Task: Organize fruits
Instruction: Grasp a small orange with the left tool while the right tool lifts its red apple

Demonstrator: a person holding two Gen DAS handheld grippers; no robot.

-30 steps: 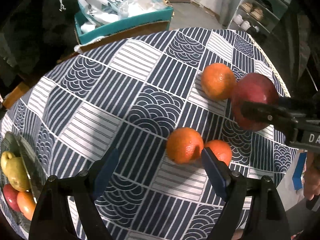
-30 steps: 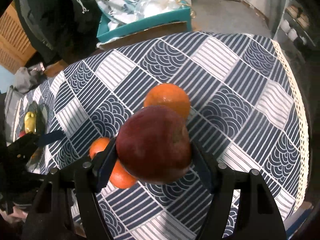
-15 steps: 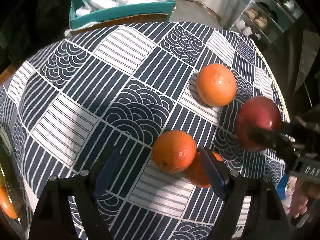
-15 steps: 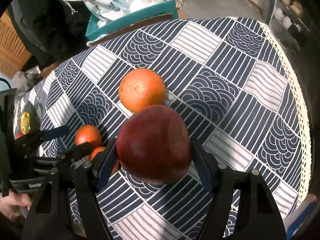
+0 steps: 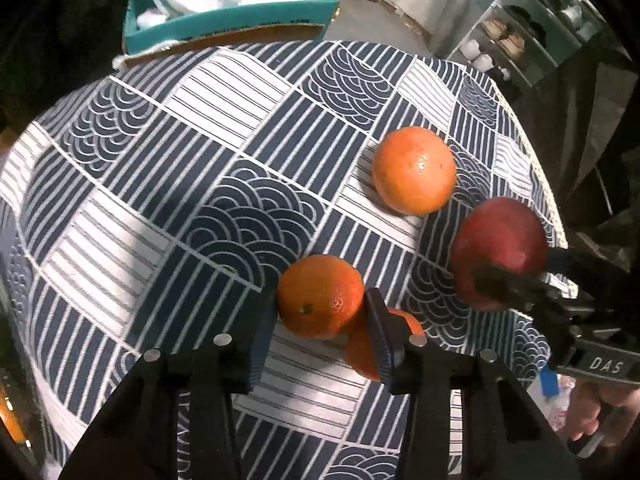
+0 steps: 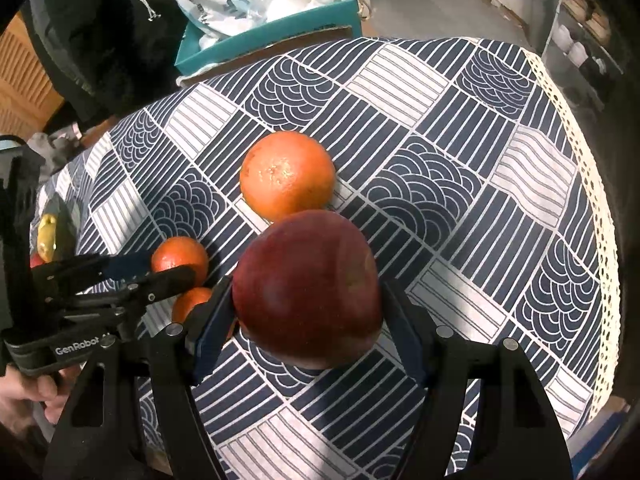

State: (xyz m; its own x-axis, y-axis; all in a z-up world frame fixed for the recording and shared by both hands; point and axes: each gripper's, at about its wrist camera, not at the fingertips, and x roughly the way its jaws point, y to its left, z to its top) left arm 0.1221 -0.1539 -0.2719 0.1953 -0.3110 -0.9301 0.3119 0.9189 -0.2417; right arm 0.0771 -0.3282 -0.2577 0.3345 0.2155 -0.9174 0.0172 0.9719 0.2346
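On the table [image 5: 248, 112], with its navy-and-white patterned cloth, you have three orange fruits and one red apple in play. Taking the large orange [image 5: 414, 176] as landmark: the small orange [image 5: 320, 296] sits well toward you and to its left, and a second small orange [image 5: 400, 336] lies touching that one, partly hidden behind your left gripper finger. The red apple [image 6: 306, 288] is just on the near side of the large orange, off the cloth.

Your left hand-held gripper [image 5: 320, 316] has just been closing, and its blue pads now press both flanks of the small orange, whose stem scar faces the camera. The fruit is round, so no long axis is readable. Your right hand-held gripper [image 6: 308, 320] is clamped on the red apple, one pad on each side.

Both grippers point steeply down at the cloth. From the right wrist view, your left gripper reaches in from the left edge, with a hand [image 6: 24, 392] on its grip.

A teal box [image 6: 272, 36] holding white bags stands beyond the table's far edge.
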